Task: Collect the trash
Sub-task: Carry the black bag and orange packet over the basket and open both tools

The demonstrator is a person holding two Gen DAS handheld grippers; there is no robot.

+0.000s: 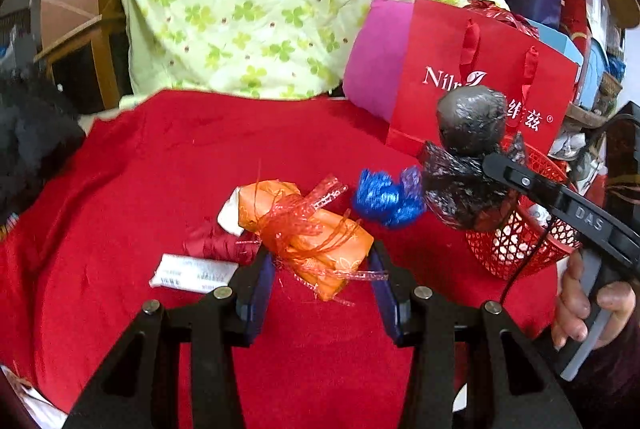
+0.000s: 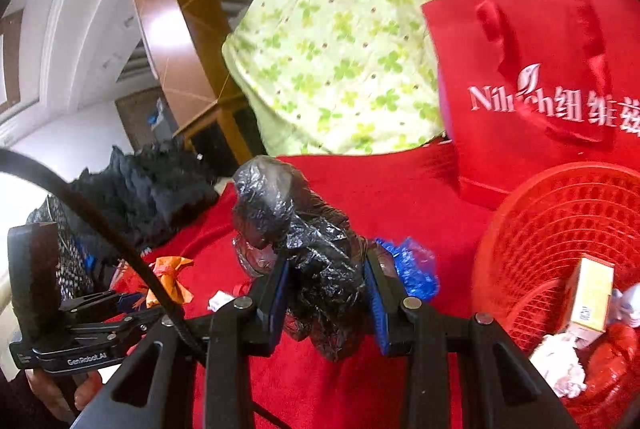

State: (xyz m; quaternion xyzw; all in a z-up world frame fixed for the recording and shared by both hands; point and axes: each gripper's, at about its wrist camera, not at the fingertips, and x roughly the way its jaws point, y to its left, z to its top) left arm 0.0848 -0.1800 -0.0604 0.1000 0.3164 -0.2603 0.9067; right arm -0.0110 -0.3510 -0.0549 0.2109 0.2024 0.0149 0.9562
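The red mesh basket is the landmark here & already has trash in it: a yellow-white carton, crumpled white paper and a red wad, so part of the job looks done. Next to go, by the look of it, is the black plastic bag wad, pinched between the blue pads of the right gripper; jaws narrow, closed on the bag, which is held up just left of the basket rim w/ its rounded top sticking up past the fingers. Not over the opening yet, so the drop is still to come. Left of the basket, a crumpled blue plastic scrap lies on the red cloth, loose. Further left of the basket is the orange wrapper w/ red ribbon, between the pads of the left gripper; jaws partway in and seemingly gripping its near end, tho whether it is clear of the cloth can't be told. Beyond that, well left of the basket, a white packet and a dark red crumple are untouched. Behind the basket stands a red paper gift bag, prob. not trash. Judged: roughly mid-task, two pieces in hand, at least three left on the cloth.
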